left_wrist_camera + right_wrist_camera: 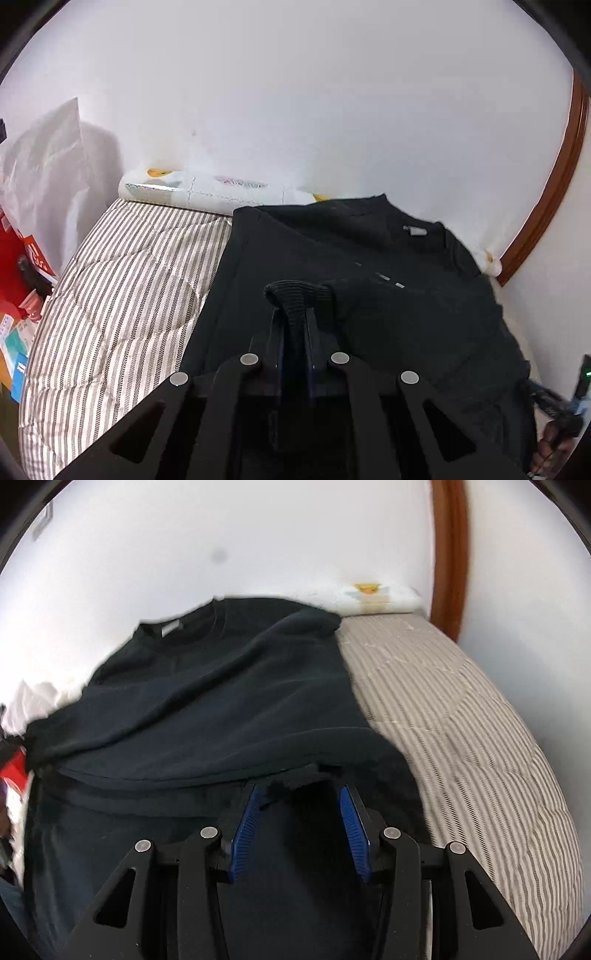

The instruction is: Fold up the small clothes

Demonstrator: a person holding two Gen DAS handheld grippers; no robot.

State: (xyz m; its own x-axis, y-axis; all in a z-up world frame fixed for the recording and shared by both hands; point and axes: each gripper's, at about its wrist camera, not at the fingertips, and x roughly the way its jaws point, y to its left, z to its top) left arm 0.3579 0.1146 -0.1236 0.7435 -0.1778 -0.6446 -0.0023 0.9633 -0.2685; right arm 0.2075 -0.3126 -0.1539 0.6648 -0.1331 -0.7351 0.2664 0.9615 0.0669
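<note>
Pinching the ribbed cuff (291, 295) of the black sweater (369, 258), the left gripper (293, 325) is probably carrying the sleeve across the body lying on the striped bedding (122, 280), while the right gripper (300, 801) is hovering wide apart over the hem.

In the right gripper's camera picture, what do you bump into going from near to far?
Open right gripper with blue ribbed pads → black long-sleeved sweater lying on the grey-and-white striped quilt → its round collar with a white label → plain white wall.
</note>
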